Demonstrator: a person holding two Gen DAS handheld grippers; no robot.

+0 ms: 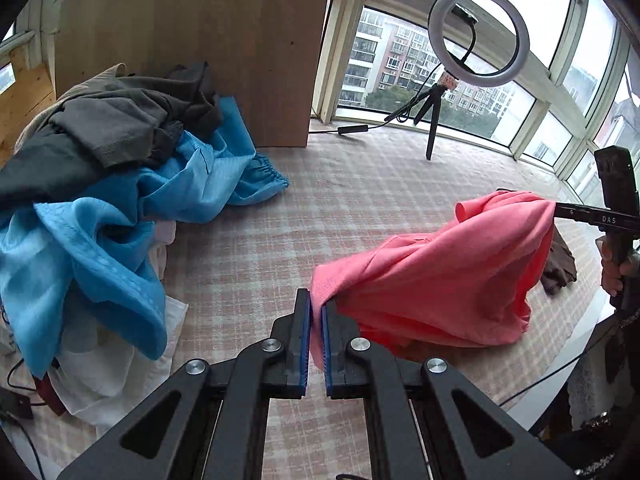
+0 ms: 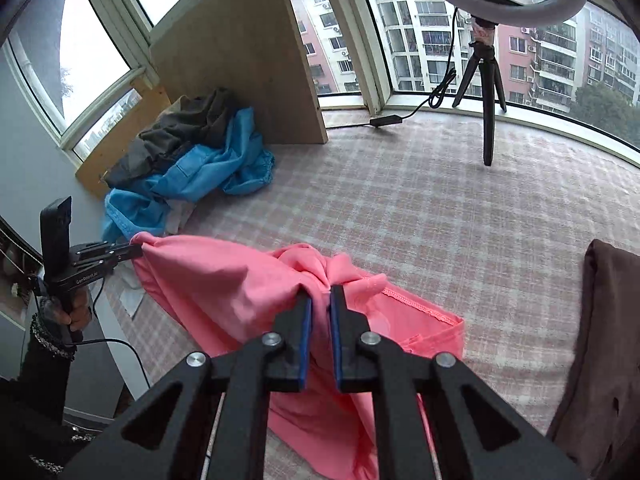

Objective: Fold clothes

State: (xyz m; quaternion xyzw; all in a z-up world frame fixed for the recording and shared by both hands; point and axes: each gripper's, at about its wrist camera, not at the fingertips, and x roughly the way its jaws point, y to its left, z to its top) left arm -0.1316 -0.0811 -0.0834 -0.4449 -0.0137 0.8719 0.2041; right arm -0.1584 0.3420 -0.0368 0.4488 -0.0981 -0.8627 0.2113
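Observation:
A pink garment (image 1: 440,272) hangs stretched between my two grippers above the plaid table cover (image 1: 352,184). My left gripper (image 1: 316,300) is shut on one edge of it. My right gripper (image 2: 320,296) is shut on a bunched part of the same pink garment (image 2: 224,280); its lower part drapes onto the plaid cover (image 2: 440,208). The right gripper also shows in the left wrist view (image 1: 554,208), at the garment's far end. The left gripper shows in the right wrist view (image 2: 138,250), pinching the garment's left corner.
A pile of blue (image 1: 100,232), dark grey and white clothes lies at the left by a wooden board (image 1: 192,40). A ring light on a tripod (image 1: 478,36) stands at the back by the windows. A brown garment (image 2: 600,340) lies at the right.

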